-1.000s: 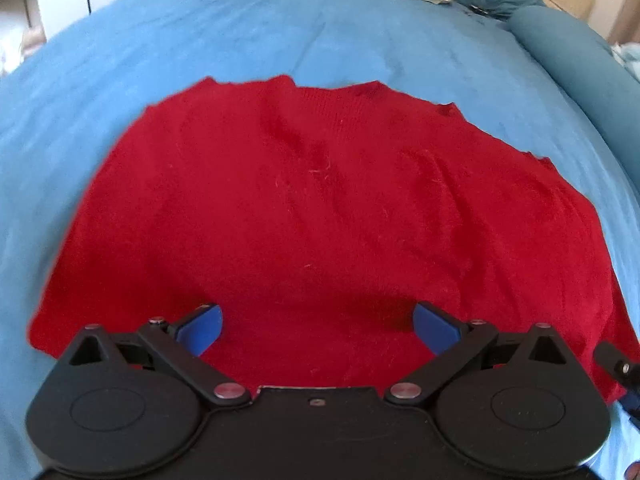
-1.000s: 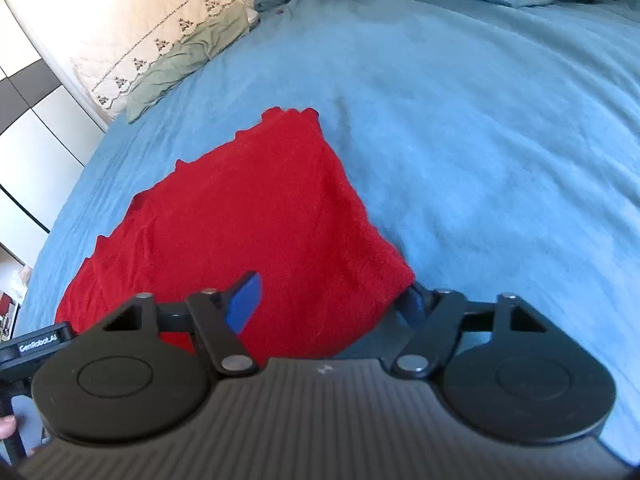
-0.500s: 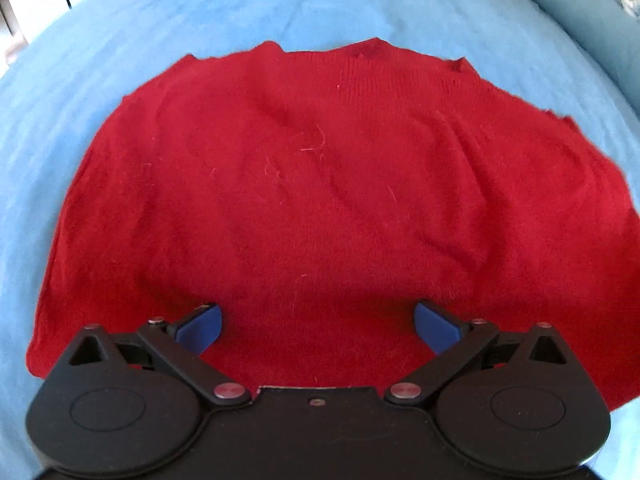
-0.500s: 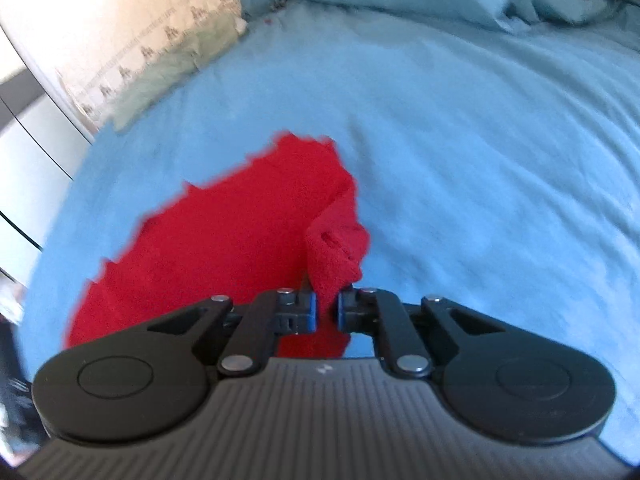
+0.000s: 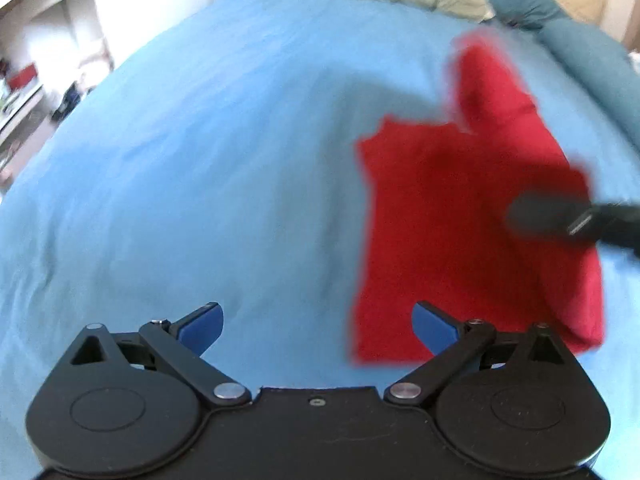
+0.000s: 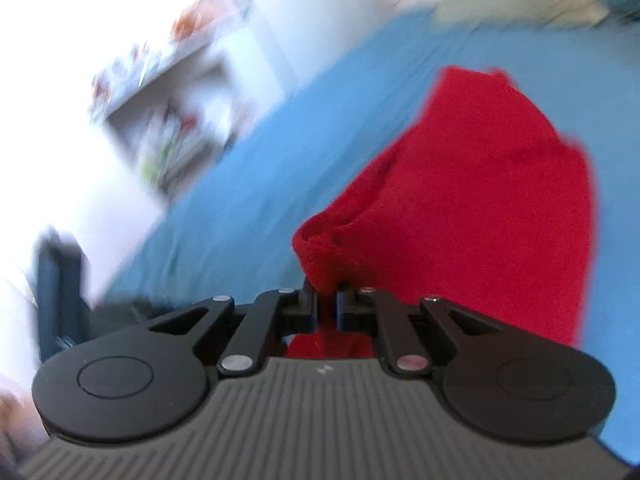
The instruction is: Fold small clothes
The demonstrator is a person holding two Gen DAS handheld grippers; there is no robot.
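Meanwhile, the left gripper (image 5: 316,326) is hovering over the blue bedspread (image 5: 180,184) with its blue-padded fingers (image 5: 202,326) spread wide and gripping nothing, while to its right the red garment (image 5: 472,232) is hanging partly lifted, a bunched edge pinched between the closed jaws of the right gripper (image 6: 327,306).

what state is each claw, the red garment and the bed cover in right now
left claw: open, holding nothing, above the bed cover
right claw: shut on a bunched edge of the red garment
red garment: partly folded, one edge held by the right claw
blue bed cover: spread out, lightly wrinkled
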